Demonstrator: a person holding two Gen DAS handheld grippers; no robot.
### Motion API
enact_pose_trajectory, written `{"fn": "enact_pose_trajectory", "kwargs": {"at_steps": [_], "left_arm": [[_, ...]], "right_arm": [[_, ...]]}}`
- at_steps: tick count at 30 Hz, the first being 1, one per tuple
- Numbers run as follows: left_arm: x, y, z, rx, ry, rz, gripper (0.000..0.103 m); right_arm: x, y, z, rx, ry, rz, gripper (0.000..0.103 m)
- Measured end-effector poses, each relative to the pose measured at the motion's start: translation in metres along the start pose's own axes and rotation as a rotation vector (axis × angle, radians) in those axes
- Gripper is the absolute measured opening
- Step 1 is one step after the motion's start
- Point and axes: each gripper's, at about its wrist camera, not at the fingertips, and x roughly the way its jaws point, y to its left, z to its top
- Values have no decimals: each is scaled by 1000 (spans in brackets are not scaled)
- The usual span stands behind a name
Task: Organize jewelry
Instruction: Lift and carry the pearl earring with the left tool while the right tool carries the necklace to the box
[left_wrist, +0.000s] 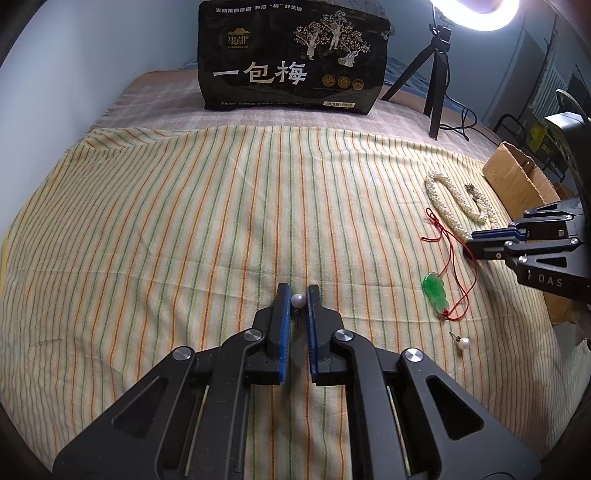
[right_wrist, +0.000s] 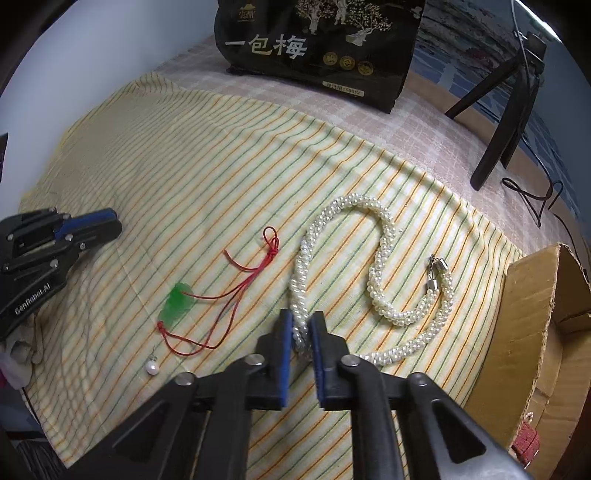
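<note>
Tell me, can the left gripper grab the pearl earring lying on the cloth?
Probably not right now. The left gripper already has a pearl earring between its jaws, so it is full. The loose pearl earring lies in the open on the striped cloth, with nothing blocking it.

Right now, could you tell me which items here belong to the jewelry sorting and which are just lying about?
Belongs to the job:
- pearl earring between the left gripper fingers
- second pearl earring
- jade pendant on red cord
- pearl necklace, right gripper closing around it
- cardboard box

Just lying about:
- black snack bag
- tripod
- ring light
</note>
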Motion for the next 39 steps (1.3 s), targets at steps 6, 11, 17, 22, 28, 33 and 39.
{"fn": "enact_pose_trajectory", "kwargs": {"at_steps": [6, 11, 17, 22, 28, 33, 39], "left_arm": [[-12, -1, -3, 4, -21, 5, 6], [-28, -2, -5, 1, -43, 1, 6], [-51, -5, -8, 2, -67, -1, 6], [-74, -11, -8, 9, -97, -7, 6], [-102, -25, -7, 35, -136, -17, 6], [-126, -38, -6, 61, -163, -35, 6], [-151, -53, -4, 84, -197, -61, 6]], "right_arm": [[-12, -5, -6, 59, -43, 29, 6], [-29, -7, -11, 86, -86, 48, 6], [-56, -5, -21, 108, -133, 70, 6], [-82, -6, -33, 134, -177, 82, 5], [-117, -11, -47, 155, -240, 77, 5], [-153, -14, -66, 177, -304, 87, 5], [-188, -14, -85, 181, -355, 87, 5]]}}
